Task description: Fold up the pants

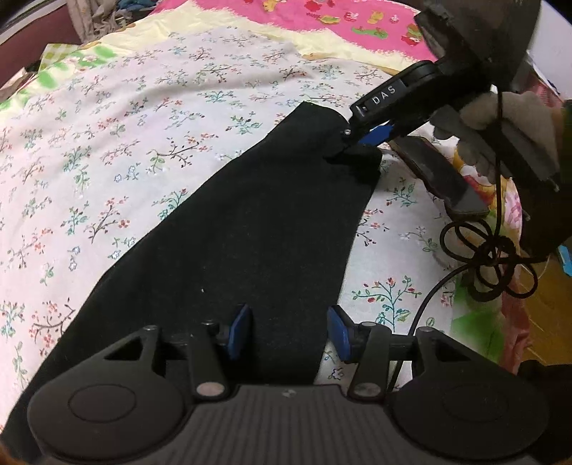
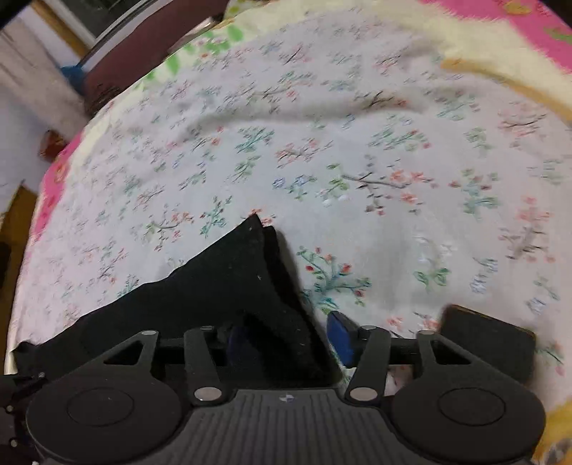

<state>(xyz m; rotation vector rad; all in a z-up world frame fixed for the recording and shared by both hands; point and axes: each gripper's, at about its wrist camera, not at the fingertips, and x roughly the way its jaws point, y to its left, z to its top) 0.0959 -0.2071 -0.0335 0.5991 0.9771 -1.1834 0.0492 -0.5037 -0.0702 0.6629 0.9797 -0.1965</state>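
Observation:
Black pants (image 1: 250, 229) lie flat along the flowered bedsheet (image 1: 125, 143), running from near me to a hem at the far right. My left gripper (image 1: 289, 331) stands open over the near part, with the cloth spread between its blue pads (image 1: 239, 331). My right gripper (image 1: 357, 139) comes in from the upper right, held by a gloved hand (image 1: 500, 121), with its fingertips at the far hem. In the right wrist view that gripper (image 2: 289, 338) is open, and a raised fold of the pants (image 2: 250, 286) sits between its jaws, partly hiding the left pad.
A dark flat rectangular object (image 1: 439, 175) (image 2: 489, 339) lies on the sheet just right of the hem. A looped black cable (image 1: 489, 261) hangs at the right. A pink patterned blanket (image 1: 321, 18) covers the far side. The bed's edge and wooden floor (image 1: 550, 304) are at the right.

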